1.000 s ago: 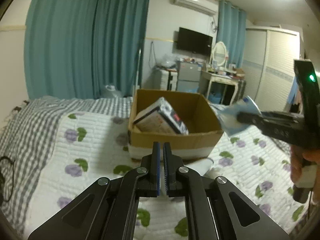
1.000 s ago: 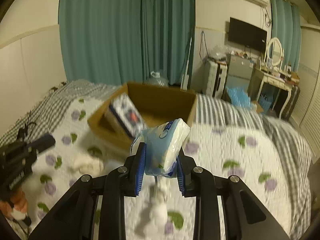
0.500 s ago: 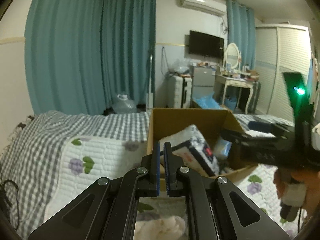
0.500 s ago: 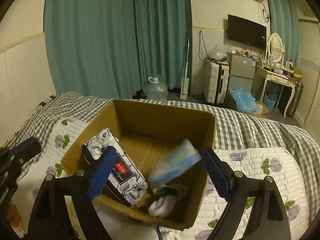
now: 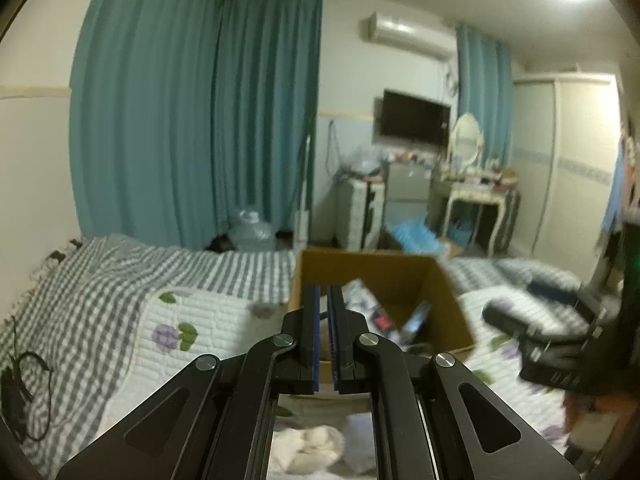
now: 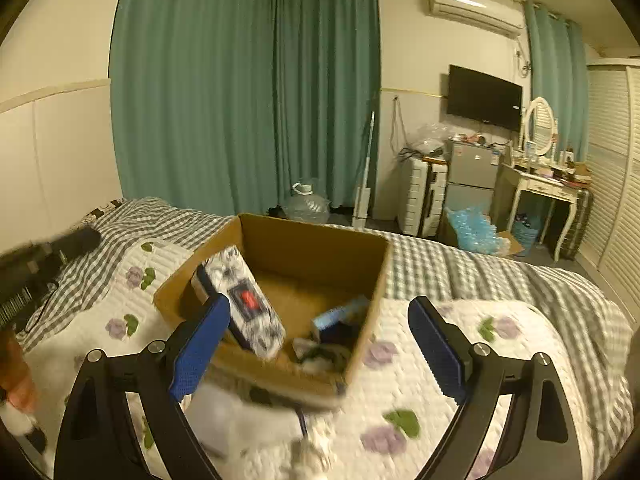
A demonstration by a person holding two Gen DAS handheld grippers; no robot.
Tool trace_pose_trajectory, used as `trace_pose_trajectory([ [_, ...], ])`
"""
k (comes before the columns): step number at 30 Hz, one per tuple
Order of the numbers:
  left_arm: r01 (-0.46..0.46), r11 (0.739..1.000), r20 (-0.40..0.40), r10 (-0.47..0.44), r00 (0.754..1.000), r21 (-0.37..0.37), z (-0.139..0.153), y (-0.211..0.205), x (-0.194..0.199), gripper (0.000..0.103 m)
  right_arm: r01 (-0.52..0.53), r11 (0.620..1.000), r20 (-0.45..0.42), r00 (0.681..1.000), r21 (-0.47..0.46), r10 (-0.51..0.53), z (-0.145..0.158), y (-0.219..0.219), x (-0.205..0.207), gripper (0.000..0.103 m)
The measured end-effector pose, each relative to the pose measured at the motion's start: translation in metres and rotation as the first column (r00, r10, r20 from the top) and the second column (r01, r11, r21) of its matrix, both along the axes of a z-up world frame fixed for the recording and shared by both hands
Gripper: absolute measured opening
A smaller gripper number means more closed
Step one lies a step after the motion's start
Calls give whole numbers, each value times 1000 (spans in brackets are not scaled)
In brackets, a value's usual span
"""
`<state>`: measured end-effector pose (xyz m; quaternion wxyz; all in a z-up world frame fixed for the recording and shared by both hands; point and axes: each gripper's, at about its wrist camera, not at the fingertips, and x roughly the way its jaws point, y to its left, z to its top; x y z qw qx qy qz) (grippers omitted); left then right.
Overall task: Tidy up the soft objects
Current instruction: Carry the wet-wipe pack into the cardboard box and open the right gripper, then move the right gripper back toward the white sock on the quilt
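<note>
A brown cardboard box (image 6: 320, 248) stands on the quilted bed; it also shows in the left wrist view (image 5: 400, 276). Inside lie a floral tissue pack (image 6: 244, 300), a light blue tissue pack (image 6: 340, 316) and a dark and white soft item (image 6: 320, 358). My right gripper (image 6: 320, 344) is open and empty in front of the box. My left gripper (image 5: 327, 312) is shut and empty, pointing at the box's near left corner. A cream soft toy (image 5: 308, 446) and a white cloth (image 5: 360, 432) lie on the bed below my left gripper.
The bed has a floral quilt (image 6: 420, 400) over a grey checked blanket (image 5: 80, 300). A black cable (image 5: 24, 392) lies at the bed's left edge. Teal curtains, a water jug (image 6: 306, 204), a suitcase, a dressing table (image 6: 548, 188) and a wardrobe stand beyond the bed.
My right gripper opened and dropped the light blue tissue pack into the box, then drew back. My left gripper stayed shut and shifted a little.
</note>
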<state>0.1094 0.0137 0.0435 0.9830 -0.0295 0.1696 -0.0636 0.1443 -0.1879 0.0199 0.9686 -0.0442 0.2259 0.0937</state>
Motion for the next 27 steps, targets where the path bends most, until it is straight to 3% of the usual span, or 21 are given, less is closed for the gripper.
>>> trace_pose_trajectory([
  [7,-11,999,41,9,999,33,29,-12,-53,7,65,997,-72,996,45,-62,-20,-33,-67,91],
  [10,-18,998,111,11,994,65,32,-20,-82,7,83,996,-83,993,42,-80,-26,-39,-93,91],
  [13,44,998,127,-38,991,-43,30,-13,-98,7,92,994,-58,994,60,-88,-22,-44,-114,91],
  [15,23,992,132,-7,991,-122,24,-3,-104,7,94,993,-43,995,71,-91,-20,-44,-122,91],
  [17,-23,997,109,31,994,-74,20,-4,-105,7,96,993,-36,995,75,-94,-20,-42,-127,91],
  [18,-71,997,78,69,995,20,16,-9,-102,7,96,993,-38,995,73,-94,-21,-39,-127,91],
  [20,-134,983,41,130,991,127,7,-17,-95,7,97,994,-46,995,59,-94,-25,-35,-128,91],
  [24,-161,983,-3,162,987,84,-11,-9,-89,7,87,996,-57,995,35,-85,-29,-29,-125,91],
  [27,-145,983,-30,149,988,108,-24,-9,-85,7,83,996,-63,995,16,-82,-33,-25,-123,91],
])
